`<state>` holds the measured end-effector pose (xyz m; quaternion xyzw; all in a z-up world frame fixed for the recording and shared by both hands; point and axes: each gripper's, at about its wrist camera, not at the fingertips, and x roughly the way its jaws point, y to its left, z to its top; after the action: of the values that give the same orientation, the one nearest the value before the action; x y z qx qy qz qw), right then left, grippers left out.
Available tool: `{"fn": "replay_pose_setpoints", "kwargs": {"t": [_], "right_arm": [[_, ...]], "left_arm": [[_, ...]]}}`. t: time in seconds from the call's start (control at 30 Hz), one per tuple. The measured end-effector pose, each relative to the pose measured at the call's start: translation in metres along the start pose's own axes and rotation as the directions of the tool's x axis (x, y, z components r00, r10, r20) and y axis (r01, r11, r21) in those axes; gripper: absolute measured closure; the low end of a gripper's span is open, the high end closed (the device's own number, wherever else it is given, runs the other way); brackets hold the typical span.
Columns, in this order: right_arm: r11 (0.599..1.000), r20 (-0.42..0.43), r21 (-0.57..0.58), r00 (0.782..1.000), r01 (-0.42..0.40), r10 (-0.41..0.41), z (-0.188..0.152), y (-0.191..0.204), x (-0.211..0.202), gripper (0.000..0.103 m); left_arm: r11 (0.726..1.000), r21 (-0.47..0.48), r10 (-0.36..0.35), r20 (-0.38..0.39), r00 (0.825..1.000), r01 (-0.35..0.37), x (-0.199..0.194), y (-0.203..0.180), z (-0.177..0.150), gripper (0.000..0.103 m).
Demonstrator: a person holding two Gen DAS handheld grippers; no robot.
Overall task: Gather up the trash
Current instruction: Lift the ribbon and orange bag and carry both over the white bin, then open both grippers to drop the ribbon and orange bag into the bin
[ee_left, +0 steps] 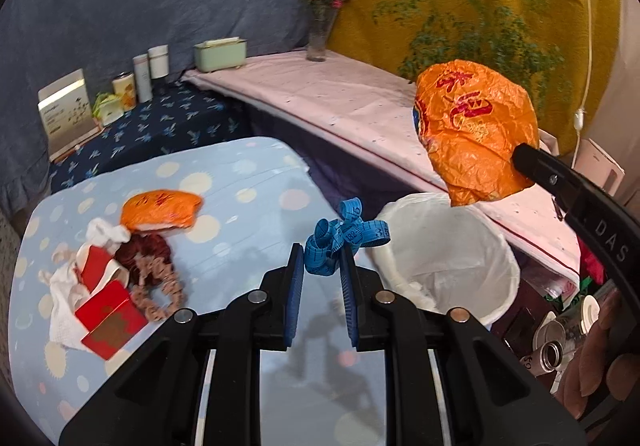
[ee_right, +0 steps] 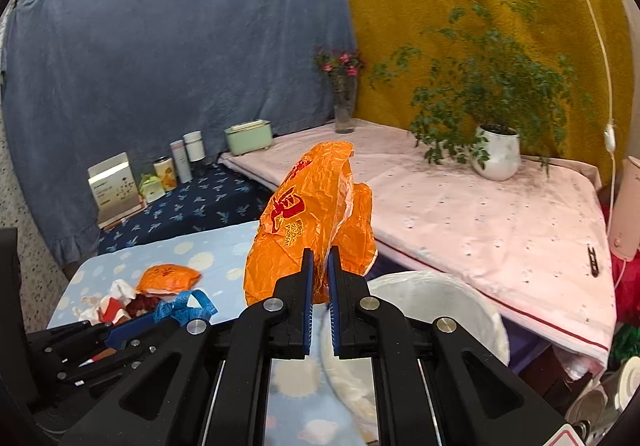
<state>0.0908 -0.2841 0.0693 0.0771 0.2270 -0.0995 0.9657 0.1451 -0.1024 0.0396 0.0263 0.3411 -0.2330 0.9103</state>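
Note:
My left gripper (ee_left: pixel 322 256) is shut on a coiled blue tape measure (ee_left: pixel 346 240) and holds it above the table's right edge, beside the white-lined bin (ee_left: pixel 448 258). My right gripper (ee_right: pixel 320 258) is shut on a crumpled orange wrapper (ee_right: pixel 308 218), which hangs in the air over the bin (ee_right: pixel 432 302); the wrapper also shows in the left wrist view (ee_left: pixel 474 134). A second orange wrapper (ee_left: pixel 160 209) lies on the dotted blue table (ee_left: pixel 240 182) by a pile of white tissue, red cards and a brown scrunchie (ee_left: pixel 116 282).
A pink-covered bench (ee_right: pixel 480 214) behind the bin carries a potted plant (ee_right: pixel 496 150), a flower vase (ee_right: pixel 344 102) and a green box (ee_right: pixel 248 136). Bottles and a box stand on the dark blue shelf (ee_right: pixel 192 206). Jars and clutter lie on the floor at the right (ee_left: pixel 568 338).

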Motion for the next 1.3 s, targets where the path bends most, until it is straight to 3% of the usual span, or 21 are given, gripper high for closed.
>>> {"fn": "replay_pose_setpoints", "kwargs": {"t": [0.57, 1.17, 1.23, 1.27, 1.3], "right_arm": [[0.991, -0.017, 0.088, 0.995, 0.102, -0.101, -0.017, -0.088, -0.006, 0.096], [0.982, -0.072, 0.128, 0.989, 0.139, -0.13, -0.035, -0.127, 0.016, 0.094], [0.981, -0.07, 0.119, 0.987, 0.154, -0.146, -0.035, -0.125, 0.018, 0.089], [0.981, -0.071, 0.118, 0.986, 0.157, -0.149, -0.036, -0.125, 0.019, 0.086], [0.981, -0.07, 0.121, 0.987, 0.152, -0.144, -0.036, -0.126, 0.02, 0.076]], "left_arm": [[0.992, 0.109, -0.059, -0.017, 0.998, 0.061, 0.027, -0.082, 0.01, 0.085], [0.982, 0.157, -0.091, -0.073, 0.993, 0.102, 0.065, -0.123, 0.01, 0.083], [0.986, 0.137, -0.078, -0.09, 0.993, 0.09, 0.07, -0.121, 0.011, 0.053], [0.988, 0.124, -0.078, -0.087, 0.993, 0.089, 0.071, -0.12, 0.011, 0.048], [0.99, 0.118, -0.071, -0.079, 0.994, 0.08, 0.071, -0.118, 0.011, 0.045]]}}
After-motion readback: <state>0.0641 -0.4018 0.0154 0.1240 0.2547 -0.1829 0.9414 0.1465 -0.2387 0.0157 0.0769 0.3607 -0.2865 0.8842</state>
